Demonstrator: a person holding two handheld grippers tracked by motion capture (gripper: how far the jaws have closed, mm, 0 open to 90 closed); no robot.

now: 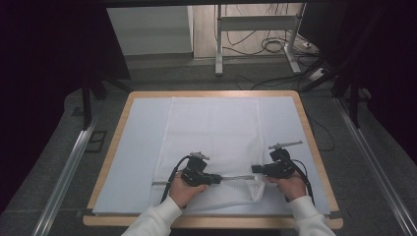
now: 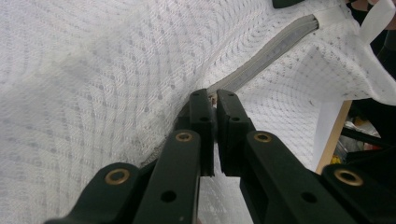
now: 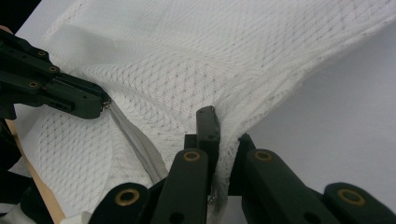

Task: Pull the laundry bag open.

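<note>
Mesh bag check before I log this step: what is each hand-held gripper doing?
Left hand-held gripper: shut on the zipper pull of the mesh bag.
Right hand-held gripper: shut on the mesh bag's edge.

**Bright table, dark room**

Light is falling from above onto the table [image 1: 314, 147], and the white sheet [image 1: 142, 132] is glowing evenly without glare. The room's left and right sides are sinking into near black, while the floor behind is staying dim grey. Shadows under the hands are looking soft and short. The high view is coming out slightly soft and grainy. In both gripper views the mesh [image 2: 107, 70] is showing crisp, the nearest jaw parts are blurring a little, and the weave is bending toward the edges.
</note>
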